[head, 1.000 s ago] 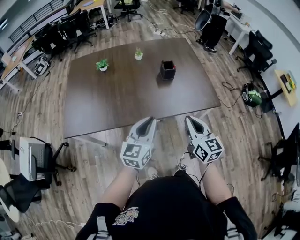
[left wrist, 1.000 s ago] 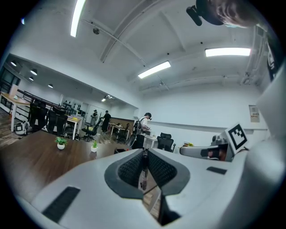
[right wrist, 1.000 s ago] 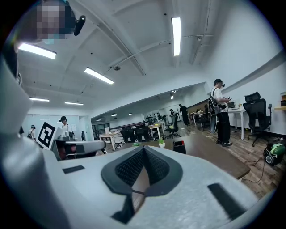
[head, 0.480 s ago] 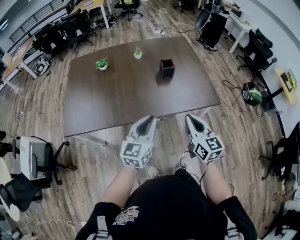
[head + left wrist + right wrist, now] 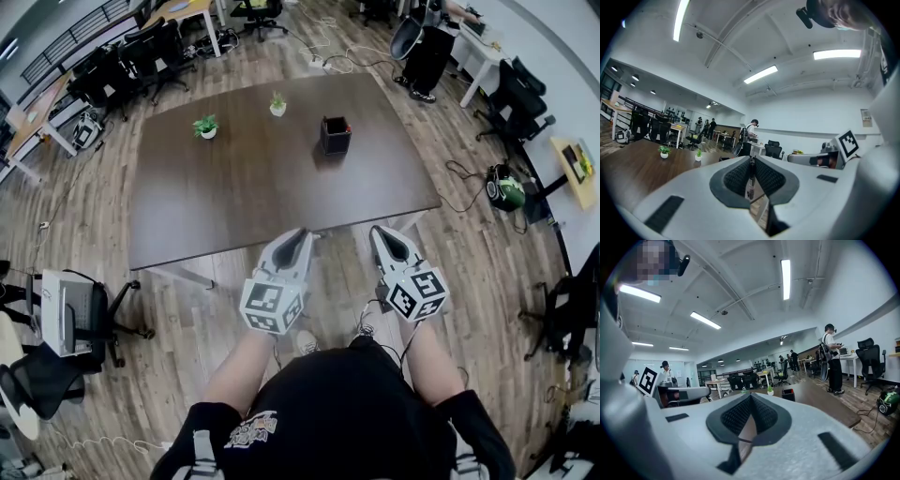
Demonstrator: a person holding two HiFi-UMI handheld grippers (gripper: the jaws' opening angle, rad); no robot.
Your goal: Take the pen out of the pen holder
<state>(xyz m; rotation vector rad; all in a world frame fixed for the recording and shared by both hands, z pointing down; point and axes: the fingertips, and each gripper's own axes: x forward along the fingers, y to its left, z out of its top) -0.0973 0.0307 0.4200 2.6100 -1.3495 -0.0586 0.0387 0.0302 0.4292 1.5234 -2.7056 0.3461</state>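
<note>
Pen holder (image 5: 336,136), upright on worktop (image 5: 244,197), red tip at rim; left claw (image 5: 301,235) and right claw (image 5: 381,233) pressed together, empty; extraction likely needs one spread, lifting vertically.

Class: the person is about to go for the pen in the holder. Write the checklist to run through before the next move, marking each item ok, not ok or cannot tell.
1. Pen holder upright on the table: ok.
2. Pen seen in the holder: cannot tell, too small.
3. Left gripper empty: ok.
4. Right gripper open for a grasp: not ok, jaws shut.
5. Bare table between grippers and holder: ok; the plants stand off to the left.
6. Holder near the grippers: not ok, it stands well beyond them.
</note>
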